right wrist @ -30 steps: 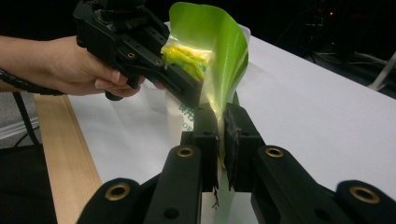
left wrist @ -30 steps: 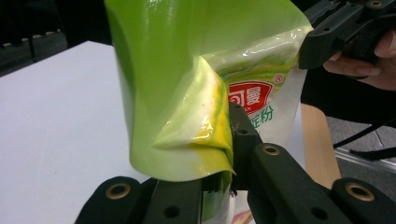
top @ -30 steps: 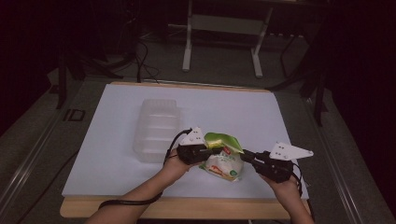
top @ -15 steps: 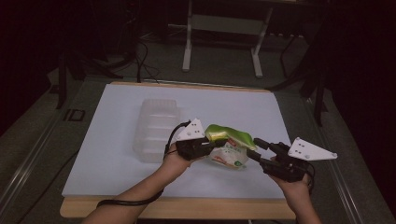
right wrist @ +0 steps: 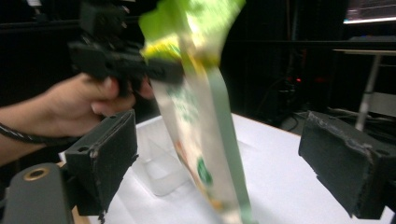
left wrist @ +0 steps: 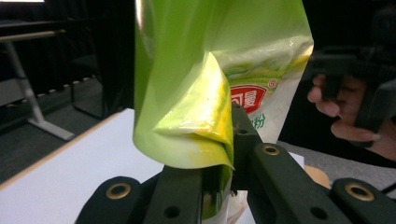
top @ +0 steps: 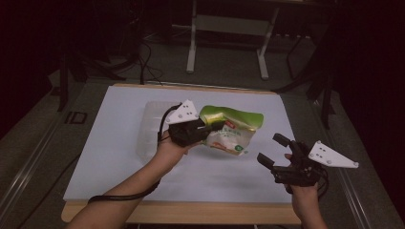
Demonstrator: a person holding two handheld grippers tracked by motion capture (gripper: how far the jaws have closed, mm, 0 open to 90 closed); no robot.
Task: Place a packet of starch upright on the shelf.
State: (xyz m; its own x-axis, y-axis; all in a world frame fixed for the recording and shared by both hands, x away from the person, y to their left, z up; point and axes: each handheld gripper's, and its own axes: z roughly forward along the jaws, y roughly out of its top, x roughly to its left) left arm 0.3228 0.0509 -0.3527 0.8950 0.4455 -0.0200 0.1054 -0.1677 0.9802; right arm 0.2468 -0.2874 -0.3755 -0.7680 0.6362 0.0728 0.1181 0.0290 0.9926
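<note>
The green and white snack bag (top: 229, 130) is hanging just above the middle of the table (top: 110, 157), clear of the white surface, and your left claw (top: 212, 128) is clenching its crumpled green top edge; in the left gripper view the film is bunching between the black jaws. Your right claw (top: 271, 150), at the lower right of the high view, has just been opening and is standing released and empty, near the bag but apart from it. You are lifting the bag one-handed, I judge. The clear plastic tray (top: 149, 125) is sitting behind your left hand, so the next move probably calls for carrying the bag over it, or regripping the bag's lower edge with the right claw.
</note>
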